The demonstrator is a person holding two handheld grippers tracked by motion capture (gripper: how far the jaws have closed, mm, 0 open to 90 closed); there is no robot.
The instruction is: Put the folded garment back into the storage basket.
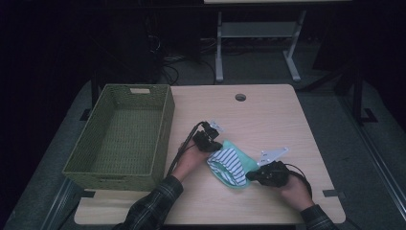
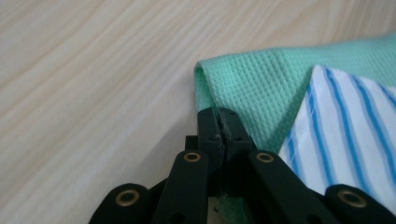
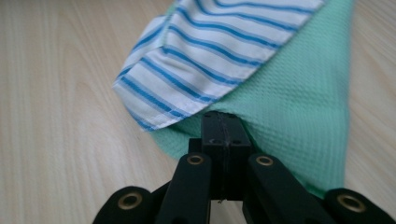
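Setting: dim room, grey floor, a white frame stand at the back; a pale wood-grain surface with a round cable hole near its far edge.

Item 1: cloth, mint green waffle weave with a white, blue-striped lining folded over its top. It lies flat on the surface, right of the basket and nearer the front edge than the cable hole.

Item 2: left tongs, at the cloth's left far corner, clamped together on the green hem; in the left gripper view the tips pinch the folded green edge just beside the striped part.

Item 3: right tongs, at the cloth's right near corner, likewise pressed together on green fabric; in the right gripper view the tips bite just under the striped flap.

Item 4: green woven basket, left of the cloth, near the left tongs but apart from them.

Margins: bare surface lies beyond the cloth toward the cable hole and to the cloth's right; a narrower strip runs between the cloth and the front edge.
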